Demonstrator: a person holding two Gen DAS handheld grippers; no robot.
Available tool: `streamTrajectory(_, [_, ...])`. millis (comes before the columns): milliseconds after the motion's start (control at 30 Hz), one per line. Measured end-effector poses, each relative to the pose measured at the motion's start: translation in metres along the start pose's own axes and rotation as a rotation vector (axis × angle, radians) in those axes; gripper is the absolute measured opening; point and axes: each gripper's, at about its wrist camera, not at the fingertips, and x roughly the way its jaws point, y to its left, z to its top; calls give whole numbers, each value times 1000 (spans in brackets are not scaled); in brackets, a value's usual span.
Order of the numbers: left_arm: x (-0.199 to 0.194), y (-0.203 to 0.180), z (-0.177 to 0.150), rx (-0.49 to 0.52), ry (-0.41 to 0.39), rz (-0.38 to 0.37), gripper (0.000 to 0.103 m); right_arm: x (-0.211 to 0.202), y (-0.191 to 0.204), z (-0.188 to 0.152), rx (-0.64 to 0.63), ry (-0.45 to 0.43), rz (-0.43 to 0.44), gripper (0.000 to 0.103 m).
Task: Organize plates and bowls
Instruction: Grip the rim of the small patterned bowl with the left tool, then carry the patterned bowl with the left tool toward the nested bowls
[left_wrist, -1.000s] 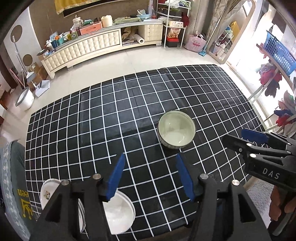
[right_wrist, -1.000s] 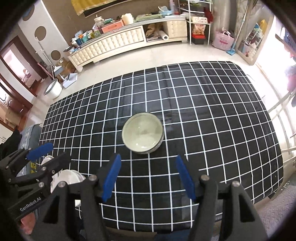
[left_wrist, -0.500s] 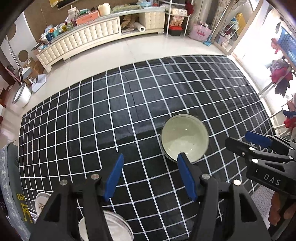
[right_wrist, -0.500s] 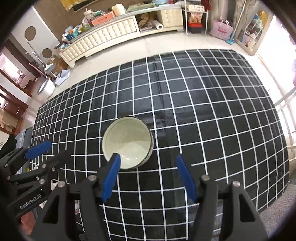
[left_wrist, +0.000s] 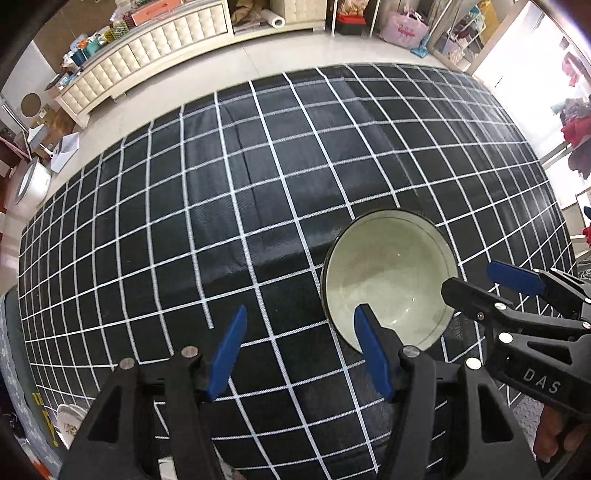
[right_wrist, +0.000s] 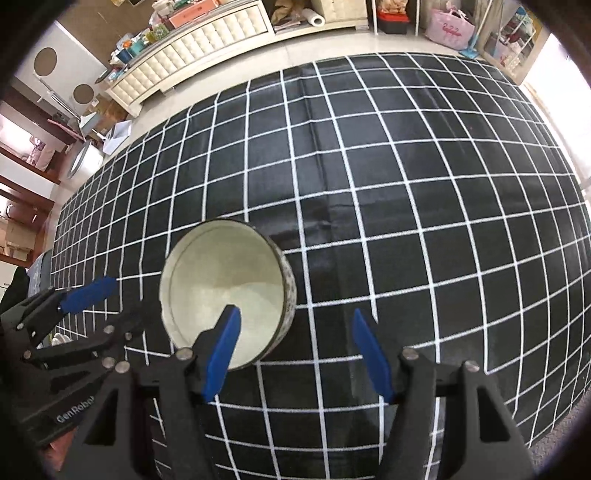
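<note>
A pale green bowl (left_wrist: 388, 273) with a dark patterned outer wall (right_wrist: 290, 291) stands upright on the black grid tablecloth (left_wrist: 221, 221). My left gripper (left_wrist: 301, 350) hangs open above its left rim. One blue finger shows over the bowl's inside and the other over the cloth. My right gripper (right_wrist: 297, 347) is open over the bowl's right wall, likewise with one finger above the inside. Each gripper appears in the other's view: the right gripper (left_wrist: 469, 277) and the left gripper (right_wrist: 118, 306). Neither holds anything. I cannot tell whether any pad touches the bowl.
A white flowered plate (left_wrist: 70, 424) peeks in at the lower left corner, mostly hidden. A cream tufted sideboard (left_wrist: 147, 59) with clutter runs along the far wall, and a pink bag (left_wrist: 402, 26) sits on the floor. The table's near edge lies just under the grippers.
Both grippers have sunk towards the bowl, which now looks much larger and sits between them. The white dishes at the lower left have slid almost out of the left view.
</note>
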Motion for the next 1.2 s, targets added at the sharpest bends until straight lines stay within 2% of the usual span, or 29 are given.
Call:
streamTrajectory(167, [14,-8,4,15,20,1,57,7,0,3,-17,-3,-4,67])
streamTrajectory(233, [18,-10,5,15,22,5,54,8,0,2,-23,-6,-3,61])
streamTrajectory(300, [21,-11,5,18,26,-8,44,12,-3,4,-5,1,10,48])
streamTrajectory(333, [23,-11,6,16,30,-19,41,13,-5,4,0,0,16,45])
streamTrajectory(400, [27,-10,6,11,38,-40,28,15,-6,4,10,-8,30,27])
streamTrajectory(500, [33,-11,9,10,44,-54,15,18,-5,3,26,-8,36,23])
streamTrajectory(600, [41,-10,8,-1,55,-68,10,21,2,2,4,6,21,21])
streamTrajectory(900, [48,-15,1,1,38,-49,8,21,1,-8,17,-12,4,13])
streamTrajectory(1000, [40,-21,-6,21,24,-51,8,19,2,-11,29,-10,-4,11])
streamTrajectory(1200, [24,-25,-21,22,25,-75,8,6,-3,-32,88,-8,34,10])
